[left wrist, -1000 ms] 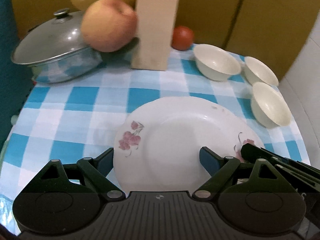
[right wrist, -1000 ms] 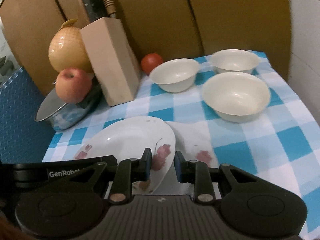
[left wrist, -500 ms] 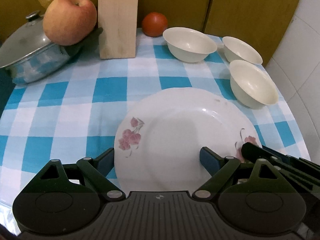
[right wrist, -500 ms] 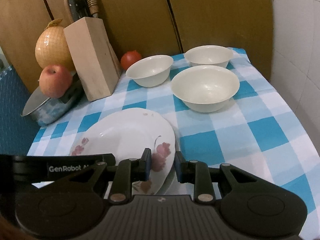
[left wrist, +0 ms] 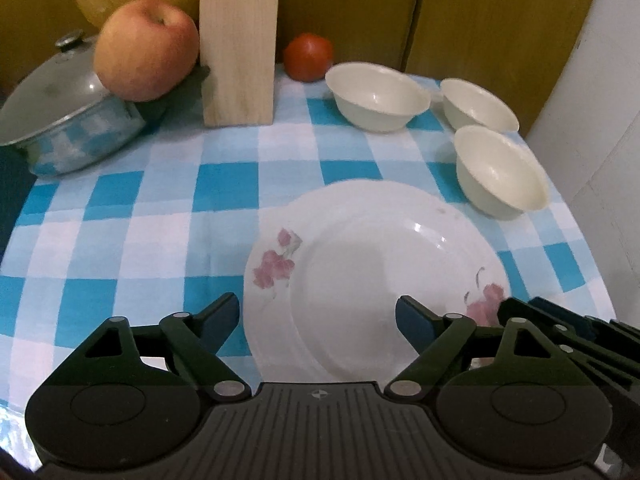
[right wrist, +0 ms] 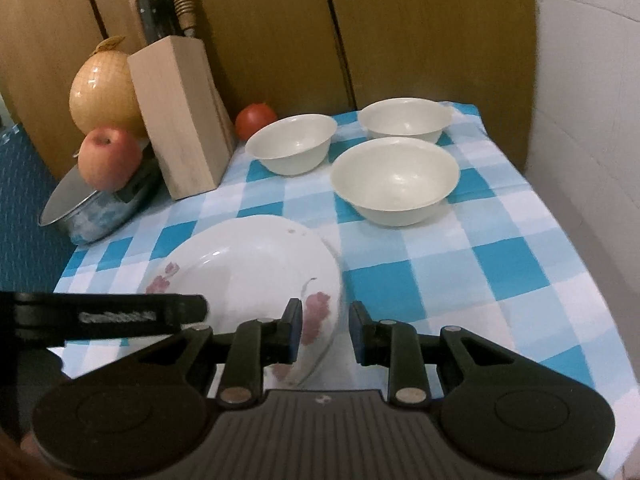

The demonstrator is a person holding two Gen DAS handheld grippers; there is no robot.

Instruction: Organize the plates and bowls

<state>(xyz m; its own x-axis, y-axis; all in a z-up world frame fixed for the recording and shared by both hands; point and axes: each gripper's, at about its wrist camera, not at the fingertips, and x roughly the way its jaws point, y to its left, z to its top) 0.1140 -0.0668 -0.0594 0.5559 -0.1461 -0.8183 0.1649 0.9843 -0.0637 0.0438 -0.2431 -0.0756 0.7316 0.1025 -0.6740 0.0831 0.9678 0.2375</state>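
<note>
A white plate with pink flowers hangs slightly tilted over the checked tablecloth. My right gripper is shut on the plate's near right rim, by a flower. In the left wrist view it shows at the lower right. My left gripper is open and closing. The plate's left rim lies between its jaws, and the pads do not press it. Three cream bowls stand upright at the back right, apart from each other.
A wooden knife block stands at the back. Beside it are a tomato, a large yellow fruit and an apple on a lidded pot. A white wall borders the table's right edge.
The plate kept its place in the right gripper's jaws while the bowls and knife block slid left in the right wrist view. The left gripper's jaws narrowed a little.
</note>
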